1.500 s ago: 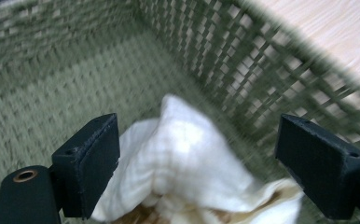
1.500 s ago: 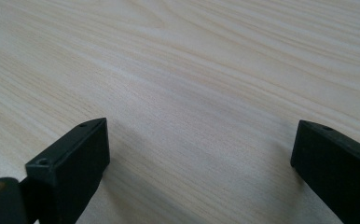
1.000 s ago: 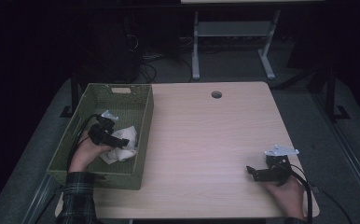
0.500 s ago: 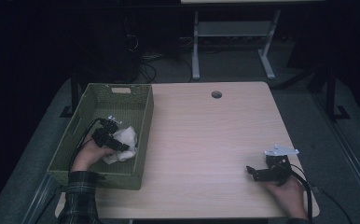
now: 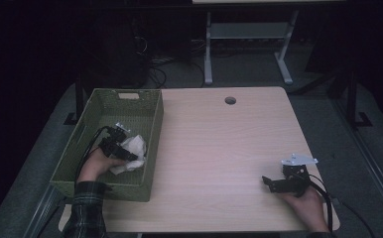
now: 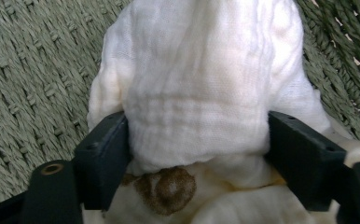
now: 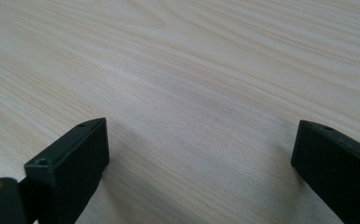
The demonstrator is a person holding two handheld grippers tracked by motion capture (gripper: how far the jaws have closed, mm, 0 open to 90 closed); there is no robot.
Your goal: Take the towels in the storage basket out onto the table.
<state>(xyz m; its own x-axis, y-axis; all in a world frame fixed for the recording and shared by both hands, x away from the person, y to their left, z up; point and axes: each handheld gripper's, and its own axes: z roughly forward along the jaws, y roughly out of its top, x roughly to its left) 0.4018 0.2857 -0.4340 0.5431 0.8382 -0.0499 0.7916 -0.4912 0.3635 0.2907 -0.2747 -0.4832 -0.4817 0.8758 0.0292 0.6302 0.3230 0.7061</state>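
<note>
**Left gripper closes on the white cloth in the basket**

Down in the green woven basket [image 5: 105, 148] at the left edge of the table [image 5: 219, 148], the left gripper [image 5: 125, 151] is working on the white cloth [image 5: 130, 151]. Its jaws have just been closing, and the left gripper view shows the result: both black jaws sit flush against a bunched fold of cloth [image 6: 197, 107], one on each side, with the fabric pinched in between them. That counts as a grip on the cloth. A brown stain shows on the cloth just below the pinched fold, near the base of the jaws. The cloth lies crumpled on the basket's woven floor, towards the wall nearest the middle of the table, and the person's left hand [image 5: 94, 166] comes in over the basket's near rim, plaid sleeve at the wrist.

Over on the other side, well apart from the basket, the right gripper [image 5: 271, 183] rests low on the bare tabletop near the front right corner. Its jaws stand wide apart with nothing between them, just pale wood grain [image 7: 201, 93] showing in the gap. The right hand [image 5: 306, 208] holds it from behind, cable trailing off the table edge.
</note>
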